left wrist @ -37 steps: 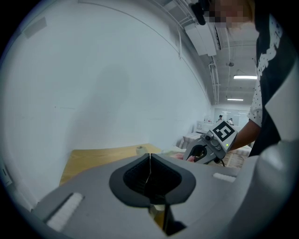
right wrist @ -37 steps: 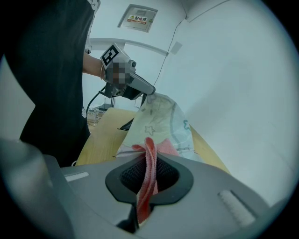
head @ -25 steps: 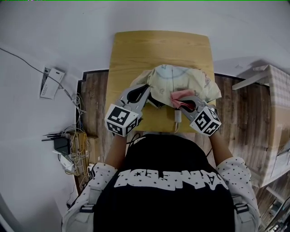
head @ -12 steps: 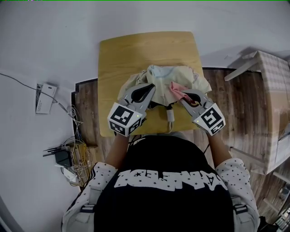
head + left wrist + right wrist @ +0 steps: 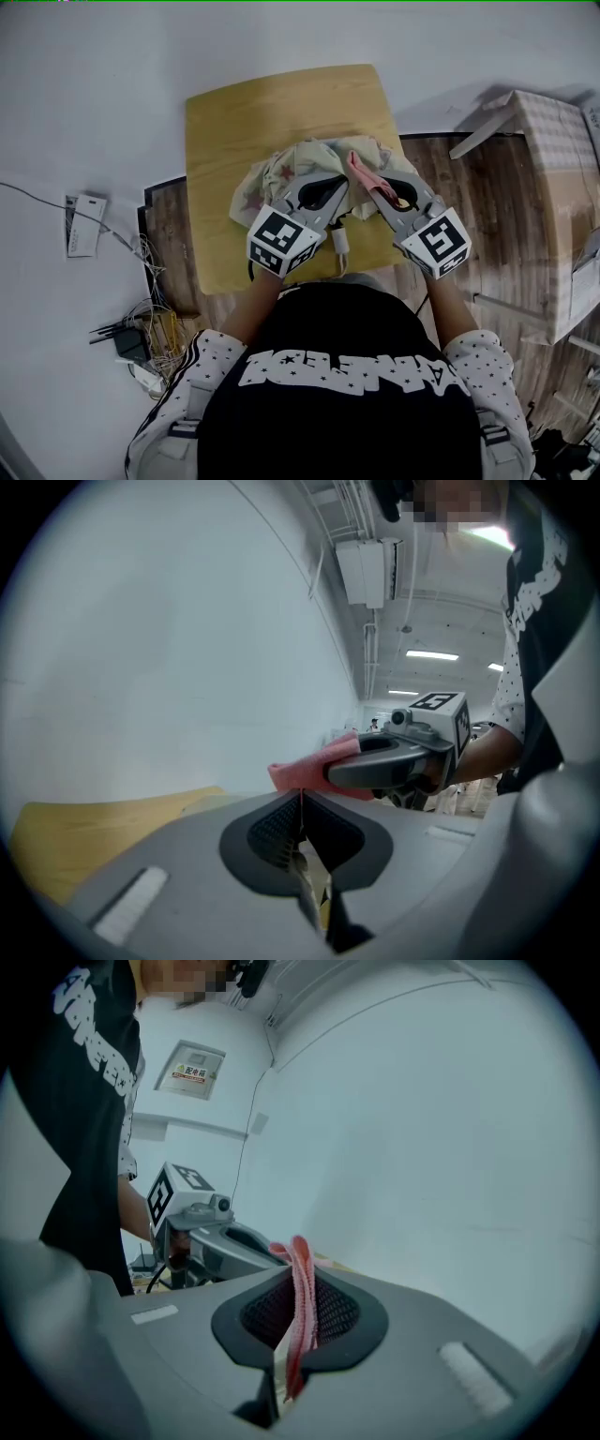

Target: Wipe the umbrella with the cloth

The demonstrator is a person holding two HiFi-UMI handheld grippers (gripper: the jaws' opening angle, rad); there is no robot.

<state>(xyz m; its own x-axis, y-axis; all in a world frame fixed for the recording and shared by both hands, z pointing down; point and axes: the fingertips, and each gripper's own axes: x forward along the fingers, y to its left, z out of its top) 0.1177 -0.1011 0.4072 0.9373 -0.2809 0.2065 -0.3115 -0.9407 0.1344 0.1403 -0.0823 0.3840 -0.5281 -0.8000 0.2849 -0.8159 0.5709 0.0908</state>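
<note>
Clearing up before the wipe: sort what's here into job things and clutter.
Job: umbrella; pink cloth; left gripper, shut on the umbrella; right gripper, shut on the cloth; table.
Lying about: cardboard box; floor cables; white device.

- I see a black top [image 5: 342, 417] with bold white lettering.
- Its sleeves [image 5: 183, 380] are white, sprinkled with small dark specks.
- The left gripper [image 5: 345, 185] and right gripper [image 5: 367, 180] have smooth grey shells, each with a dark teardrop opening lined with ribbed pads [image 5: 335, 1314].
- Each carries a white cube [image 5: 284, 242] printed with black square markers.
- A pale rectangular patch [image 5: 466, 1375] sits on the right shell.
</note>
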